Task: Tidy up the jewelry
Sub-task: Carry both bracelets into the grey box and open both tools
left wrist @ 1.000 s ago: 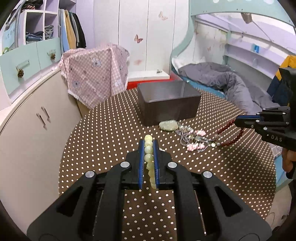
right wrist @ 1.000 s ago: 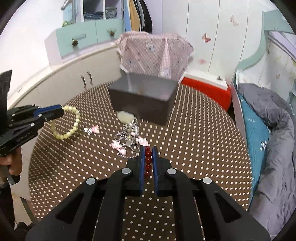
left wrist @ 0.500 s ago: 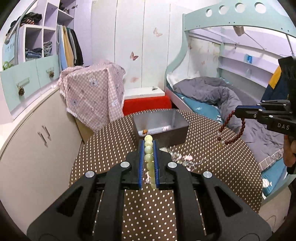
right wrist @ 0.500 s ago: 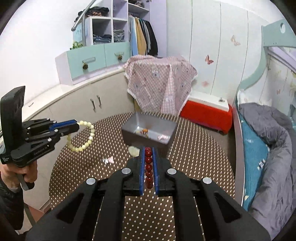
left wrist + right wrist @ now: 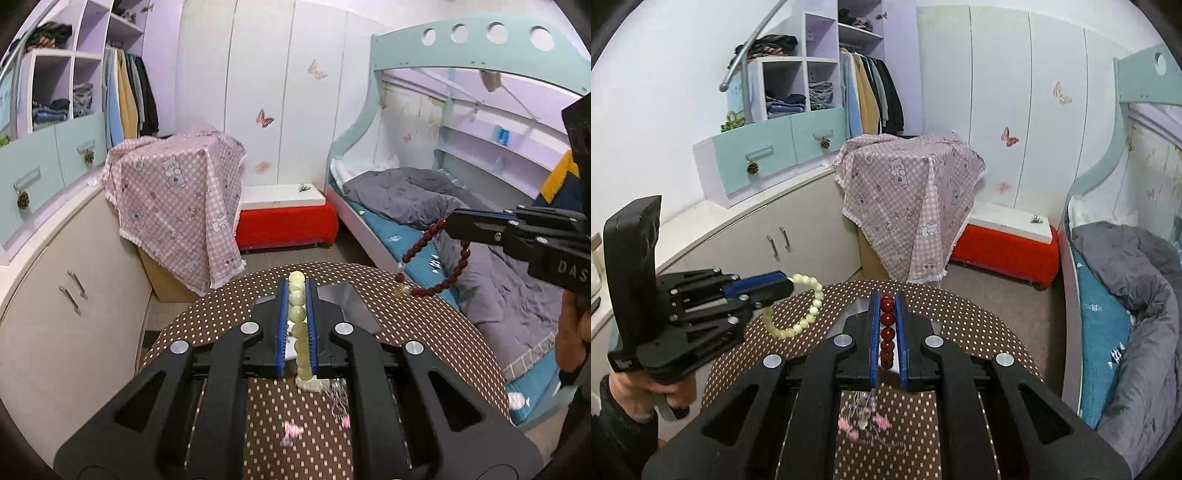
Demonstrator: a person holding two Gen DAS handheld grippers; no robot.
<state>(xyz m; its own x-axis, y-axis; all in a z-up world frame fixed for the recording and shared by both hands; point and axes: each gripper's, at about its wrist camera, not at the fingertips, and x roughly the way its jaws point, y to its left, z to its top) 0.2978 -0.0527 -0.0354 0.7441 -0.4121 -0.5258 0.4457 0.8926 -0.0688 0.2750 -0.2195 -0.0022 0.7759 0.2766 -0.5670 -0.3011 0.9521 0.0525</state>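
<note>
The metal box (image 5: pixel 351 301) sits mostly hidden, contents unseen. Above the table (image 5: pixel 221 295), the left gripper (image 5: pixel 296 291) clamps pale beads (image 5: pixel 297 314); the right gripper (image 5: pixel 886 306) clamps red beads (image 5: pixel 887 334).

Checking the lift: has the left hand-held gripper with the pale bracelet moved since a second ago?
Yes. The left hand-held gripper, shut on the pale bracelet, has risen: the dotted table now sits lower and smaller.

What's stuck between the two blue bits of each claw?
In the left wrist view, the left claw pinches a pale green bead bracelet. In the right wrist view, the right claw pinches a dark red bead bracelet.
</note>
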